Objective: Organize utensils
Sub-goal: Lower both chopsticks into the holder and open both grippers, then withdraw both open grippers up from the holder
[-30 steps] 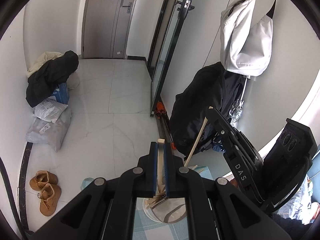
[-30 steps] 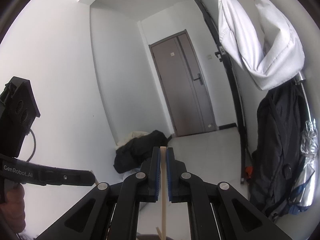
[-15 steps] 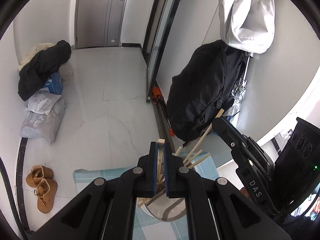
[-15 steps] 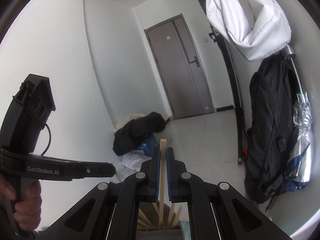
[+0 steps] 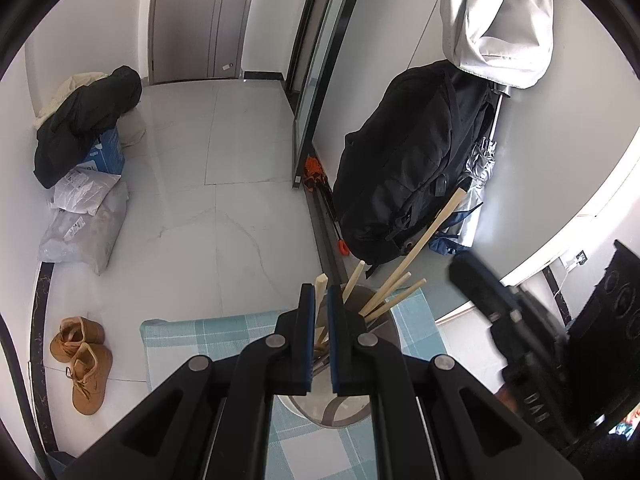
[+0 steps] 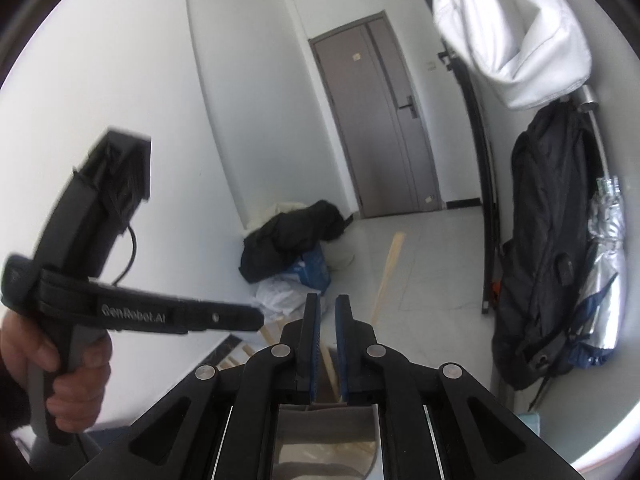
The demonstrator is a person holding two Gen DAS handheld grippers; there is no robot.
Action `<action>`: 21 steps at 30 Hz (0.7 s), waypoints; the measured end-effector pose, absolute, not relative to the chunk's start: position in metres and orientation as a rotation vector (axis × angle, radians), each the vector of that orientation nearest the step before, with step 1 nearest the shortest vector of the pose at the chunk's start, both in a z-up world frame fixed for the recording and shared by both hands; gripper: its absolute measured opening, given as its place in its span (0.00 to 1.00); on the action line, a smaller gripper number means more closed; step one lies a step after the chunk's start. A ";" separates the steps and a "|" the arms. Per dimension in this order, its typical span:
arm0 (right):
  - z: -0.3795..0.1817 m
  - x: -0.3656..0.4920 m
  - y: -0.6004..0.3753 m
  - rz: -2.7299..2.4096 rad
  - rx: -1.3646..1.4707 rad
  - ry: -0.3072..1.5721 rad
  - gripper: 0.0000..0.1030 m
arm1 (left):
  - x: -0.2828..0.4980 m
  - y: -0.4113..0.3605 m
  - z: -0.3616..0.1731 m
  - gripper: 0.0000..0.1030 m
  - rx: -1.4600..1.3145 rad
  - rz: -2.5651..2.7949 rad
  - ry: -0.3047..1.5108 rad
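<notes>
In the left wrist view my left gripper (image 5: 319,300) is slightly open around a wooden chopstick (image 5: 319,292) standing in a clear glass holder (image 5: 340,408). Several more chopsticks (image 5: 394,292) lean in the holder. A longer one (image 5: 432,232) leans to the right. The right gripper's body (image 5: 516,344) shows at the right, blurred. In the right wrist view my right gripper (image 6: 327,312) is slightly open and empty above the holder (image 6: 326,432). A wooden chopstick (image 6: 388,272) leans free just right of its fingers. The left gripper's body (image 6: 120,280) shows at the left.
The holder stands on a blue checked cloth (image 5: 208,336) at the table's edge. Beyond are a tiled floor, brown shoes (image 5: 84,356), bags and dark clothes (image 5: 84,120), a black backpack (image 5: 404,152) and a white bag (image 5: 496,20) on the wall.
Both grippers have come down toward the holder. My right gripper has opened and let go of its chopstick, which now leans in the holder. My left jaws have parted a little.
</notes>
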State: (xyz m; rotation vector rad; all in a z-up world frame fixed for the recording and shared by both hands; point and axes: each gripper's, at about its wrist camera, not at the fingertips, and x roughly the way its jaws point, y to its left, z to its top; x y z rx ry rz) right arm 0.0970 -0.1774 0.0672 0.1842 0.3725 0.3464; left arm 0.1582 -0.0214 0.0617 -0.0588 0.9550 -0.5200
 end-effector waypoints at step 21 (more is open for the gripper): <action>0.082 0.139 -0.168 0.384 0.153 0.447 0.05 | 0.156 -0.014 0.064 0.02 -0.075 -0.507 0.970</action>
